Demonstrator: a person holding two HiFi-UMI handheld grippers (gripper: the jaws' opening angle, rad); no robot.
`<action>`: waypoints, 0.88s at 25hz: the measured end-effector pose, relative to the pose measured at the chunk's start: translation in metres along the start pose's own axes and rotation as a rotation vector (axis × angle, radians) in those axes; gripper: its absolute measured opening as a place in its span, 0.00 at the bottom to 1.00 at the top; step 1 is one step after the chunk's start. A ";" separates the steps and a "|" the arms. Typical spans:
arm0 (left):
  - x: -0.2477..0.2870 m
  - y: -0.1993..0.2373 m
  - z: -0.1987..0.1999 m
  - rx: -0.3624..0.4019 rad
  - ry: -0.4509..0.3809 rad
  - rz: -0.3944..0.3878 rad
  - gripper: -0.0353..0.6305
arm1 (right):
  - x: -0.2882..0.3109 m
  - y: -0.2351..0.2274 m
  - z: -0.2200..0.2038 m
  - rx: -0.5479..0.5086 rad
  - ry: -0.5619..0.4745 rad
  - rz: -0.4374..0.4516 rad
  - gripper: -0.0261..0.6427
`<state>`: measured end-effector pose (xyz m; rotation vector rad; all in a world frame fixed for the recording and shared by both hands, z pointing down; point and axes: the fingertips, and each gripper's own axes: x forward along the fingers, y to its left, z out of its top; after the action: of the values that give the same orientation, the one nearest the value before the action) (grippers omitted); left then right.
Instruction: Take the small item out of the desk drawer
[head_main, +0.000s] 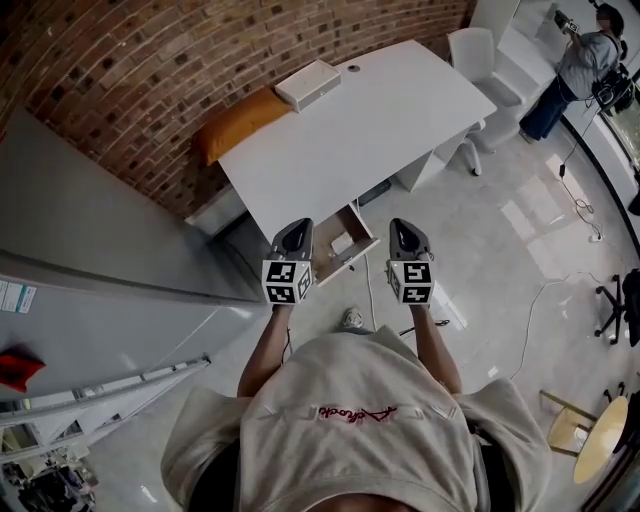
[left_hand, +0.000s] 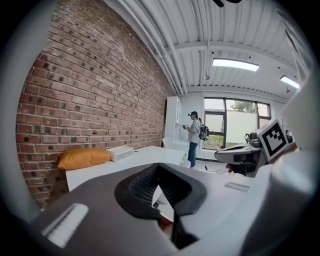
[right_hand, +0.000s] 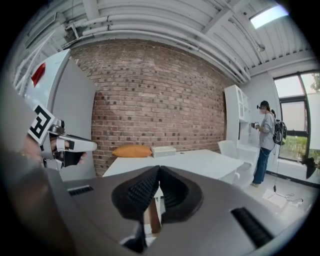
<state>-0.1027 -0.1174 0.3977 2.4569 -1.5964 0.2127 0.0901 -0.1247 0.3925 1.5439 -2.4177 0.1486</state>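
The white desk (head_main: 370, 120) has a drawer (head_main: 360, 247) pulled open under its near edge. A small white item (head_main: 341, 242) lies inside the drawer. My left gripper (head_main: 298, 228) hovers just left of the drawer, above the floor. My right gripper (head_main: 404, 227) hovers just right of it. Both are shut with nothing between the pads. In the left gripper view the ribbed fingertips (left_hand: 145, 187) meet over the desk edge. The right gripper view shows its fingertips (right_hand: 145, 190) closed too, with the drawer's wooden side (right_hand: 155, 217) seen below them.
An orange cushion (head_main: 240, 120) and a flat white box (head_main: 308, 84) lie at the desk's far side, against the brick wall. A grey cabinet (head_main: 100, 230) stands left. A white chair (head_main: 475, 55) and a person (head_main: 580, 65) are at the far right. Cables (head_main: 560, 285) run across the floor.
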 end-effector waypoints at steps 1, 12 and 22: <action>0.007 0.000 0.000 -0.001 0.005 0.003 0.07 | 0.004 -0.005 -0.001 0.000 0.003 0.005 0.06; 0.058 -0.004 0.000 0.004 0.032 0.022 0.07 | 0.048 -0.043 -0.009 0.022 0.017 0.039 0.06; 0.068 0.014 -0.003 0.037 0.070 0.038 0.07 | 0.066 -0.045 -0.020 0.037 0.041 0.073 0.06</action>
<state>-0.0876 -0.1823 0.4175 2.4196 -1.6254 0.3333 0.1079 -0.1976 0.4273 1.4533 -2.4537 0.2379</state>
